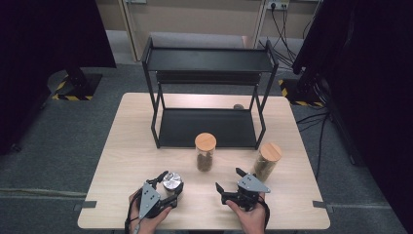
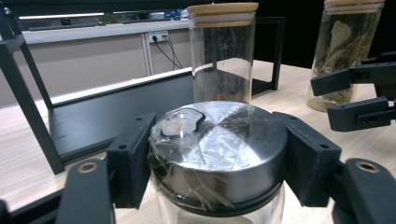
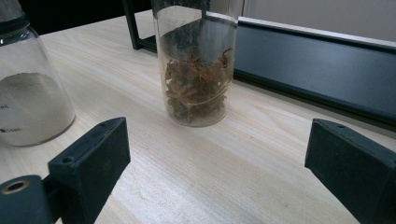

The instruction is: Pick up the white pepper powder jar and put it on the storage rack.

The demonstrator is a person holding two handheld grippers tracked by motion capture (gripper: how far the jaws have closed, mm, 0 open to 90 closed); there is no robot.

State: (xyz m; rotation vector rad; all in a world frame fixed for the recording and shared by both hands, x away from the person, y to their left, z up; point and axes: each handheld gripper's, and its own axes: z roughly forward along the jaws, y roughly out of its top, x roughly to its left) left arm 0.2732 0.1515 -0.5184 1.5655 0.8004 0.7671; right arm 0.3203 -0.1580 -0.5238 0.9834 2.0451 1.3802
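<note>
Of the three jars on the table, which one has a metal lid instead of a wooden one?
The jar with the silver metal lid, clamped in the left gripper; the other two stand farther back.

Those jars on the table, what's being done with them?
A person holds a two-jaw gripper in each hand. The left gripper is clamped on the metal-lidded jar at the table's near edge. The right gripper is open with nothing between its jaws, pointed at the middle jar of brown spices. A second cork-lidded jar stands at the right, and the black rack behind is bare.
</note>
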